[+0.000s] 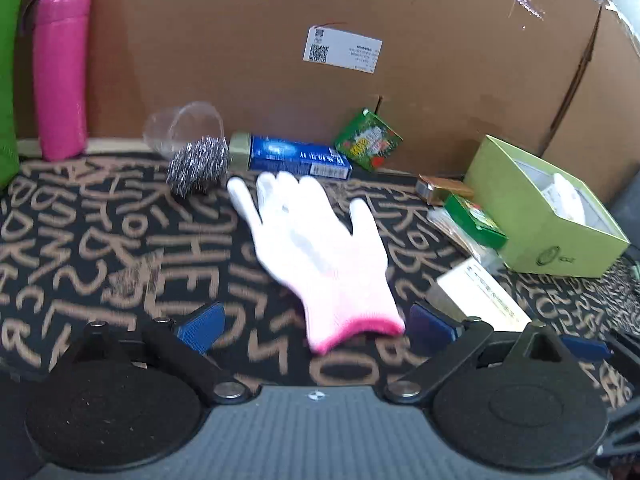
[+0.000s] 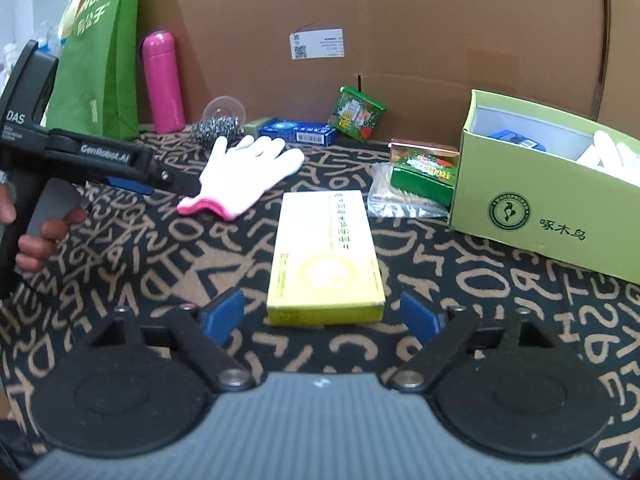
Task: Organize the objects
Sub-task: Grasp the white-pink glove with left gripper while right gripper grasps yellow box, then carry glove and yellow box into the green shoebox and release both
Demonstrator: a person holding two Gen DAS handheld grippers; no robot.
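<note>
A white glove with a pink cuff (image 1: 316, 248) lies flat on the patterned cloth. My left gripper (image 1: 316, 330) is open, its blue pads on either side of the cuff and clear of it. The right wrist view shows that gripper (image 2: 188, 186) from the side, at the cuff of the glove (image 2: 248, 168). A yellow carton (image 2: 326, 256) lies lengthwise ahead of my right gripper (image 2: 322, 316), which is open. Its pads flank the carton's near end with a gap on each side. An open green box (image 2: 540, 196) holding white items stands to the right.
At the back stands a large cardboard box (image 1: 280, 40), with a pink flask (image 1: 62, 68), clear cup (image 1: 184, 124), steel scrubber (image 1: 198, 164), blue carton (image 1: 296, 156) and small green pack (image 1: 368, 140) before it. Another green pack (image 2: 424, 176) rests on a plastic bag (image 2: 400, 204). A green bag (image 2: 100, 60) stands far left.
</note>
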